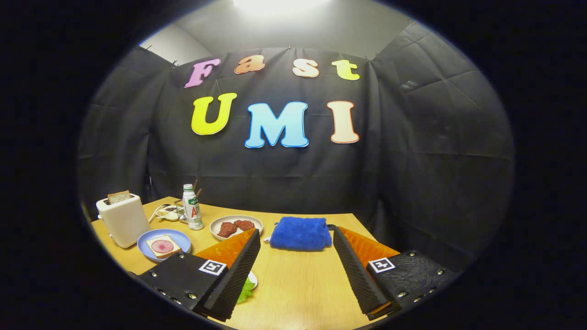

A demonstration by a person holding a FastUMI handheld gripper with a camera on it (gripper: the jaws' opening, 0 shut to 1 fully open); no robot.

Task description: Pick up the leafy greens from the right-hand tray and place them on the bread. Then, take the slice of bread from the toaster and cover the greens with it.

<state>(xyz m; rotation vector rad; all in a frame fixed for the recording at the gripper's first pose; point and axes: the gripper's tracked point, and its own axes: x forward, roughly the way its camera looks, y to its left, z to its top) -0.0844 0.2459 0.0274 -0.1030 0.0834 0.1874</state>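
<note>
Bright overhead glare, dim booth, sharp focus, fisheye-warped edges

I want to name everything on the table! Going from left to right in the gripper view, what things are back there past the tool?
White toaster with a brown bread slice → blue plate with bread → white bottle → cream plate of red meat → fluffy blue towel. The tool is open, nothing between its fingers.

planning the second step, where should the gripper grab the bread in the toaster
Grip the bread slice by its top edge, coming from above: only that part stands upright out of the toaster slot. The gripper is open, with nothing between its fingers.
</note>
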